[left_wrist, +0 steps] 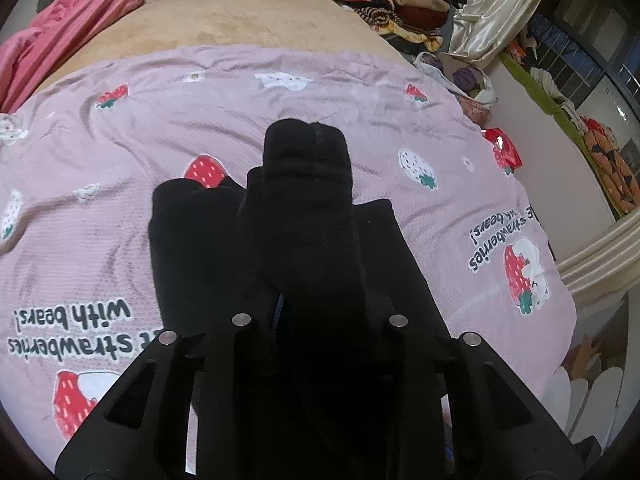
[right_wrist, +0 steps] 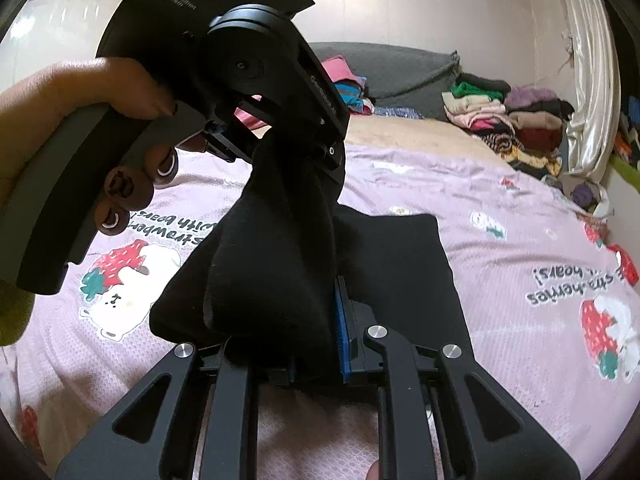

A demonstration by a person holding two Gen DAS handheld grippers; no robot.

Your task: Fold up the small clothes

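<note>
Left wrist view: my left gripper (left_wrist: 304, 216) pinches the black sock (left_wrist: 308, 168) over the pink strawberry blanket (left_wrist: 400, 92); a loose pinch could let it slide out. Right wrist view: my right gripper (right_wrist: 316, 332) is clamped on its other end; pulling apart risks undoing the fold.

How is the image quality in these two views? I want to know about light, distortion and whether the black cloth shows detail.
Left wrist view: strong fisheye bending, dim even light, the black sock almost merges with the left gripper, few folds visible. Right wrist view: brighter, the pink blanket slightly washed out, the right gripper sharp, the sock's edges clearer, the hand near the rim stretched.
</note>
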